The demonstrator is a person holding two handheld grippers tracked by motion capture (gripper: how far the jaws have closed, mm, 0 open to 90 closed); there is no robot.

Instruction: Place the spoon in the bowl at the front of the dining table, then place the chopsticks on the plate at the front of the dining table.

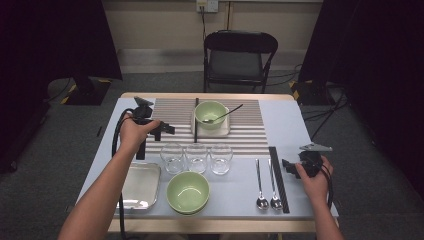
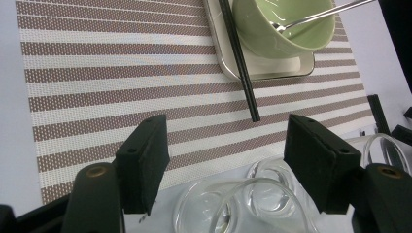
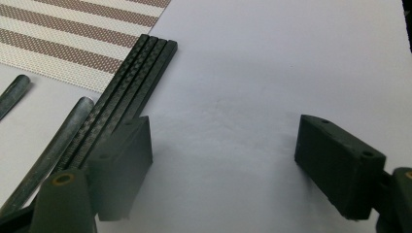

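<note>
Three clear, empty glasses (image 1: 196,158) stand in a row at table centre. The left gripper (image 1: 167,130), at their 10 o'clock, hovers released. The right gripper (image 1: 288,166), at 3 o'clock beside black chopsticks (image 1: 279,178), also gapes empty.

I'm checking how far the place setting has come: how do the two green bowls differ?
The far pale green bowl sits in a white square dish on the striped placemat; the near pale green bowl sits directly on the table. The far one holds a metal spoon; the near one is empty. Both are upright and the same green.
</note>
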